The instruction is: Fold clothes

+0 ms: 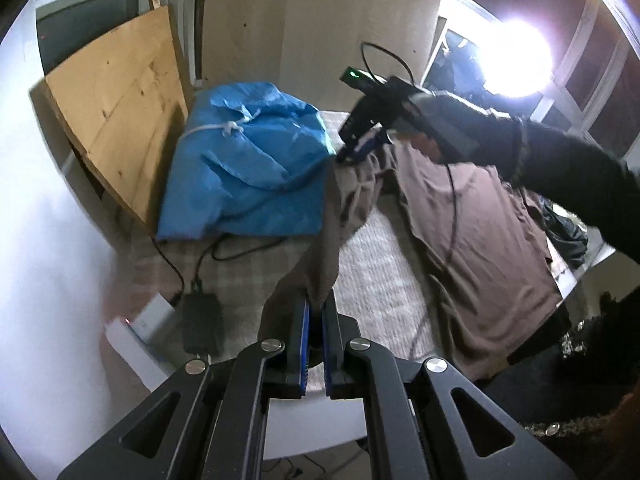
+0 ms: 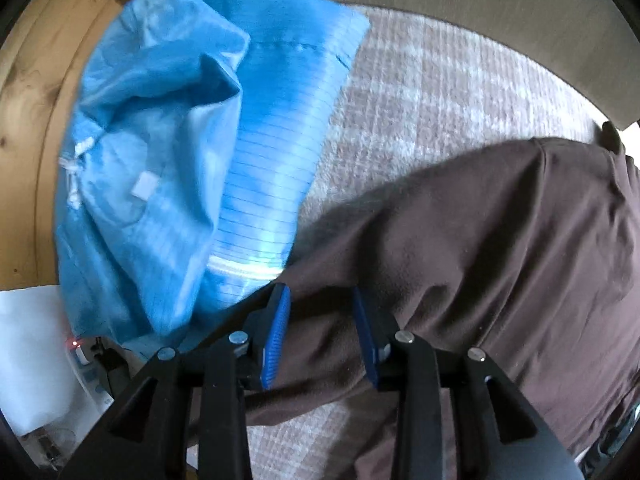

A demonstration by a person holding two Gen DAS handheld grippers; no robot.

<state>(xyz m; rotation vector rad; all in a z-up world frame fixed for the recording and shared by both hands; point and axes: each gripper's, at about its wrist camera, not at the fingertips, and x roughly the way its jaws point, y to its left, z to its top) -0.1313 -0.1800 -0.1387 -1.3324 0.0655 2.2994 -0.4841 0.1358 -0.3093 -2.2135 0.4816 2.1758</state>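
A brown garment [image 1: 480, 232] lies spread on the plaid bed cover [image 1: 380, 264]. My left gripper [image 1: 317, 300] is shut on one of its sleeves [image 1: 324, 232], which hangs taut and lifted off the bed. My right gripper [image 1: 352, 152], held by a person's dark-sleeved arm [image 1: 560, 168], points down at the garment's far left corner. In the right wrist view the right gripper [image 2: 320, 296] has its jaws parted and opening, with brown garment [image 2: 480, 240] cloth lying loose between the blue pads [image 2: 276, 332]; they do not press on it.
A crumpled blue garment [image 1: 248, 168] [image 2: 160, 200] lies on the bed beside the brown one. A wooden board [image 1: 120, 100] leans on the wall to the left. A black power adapter [image 1: 200, 324] with cables and a white box [image 1: 136, 344] sit at the bed's near left edge.
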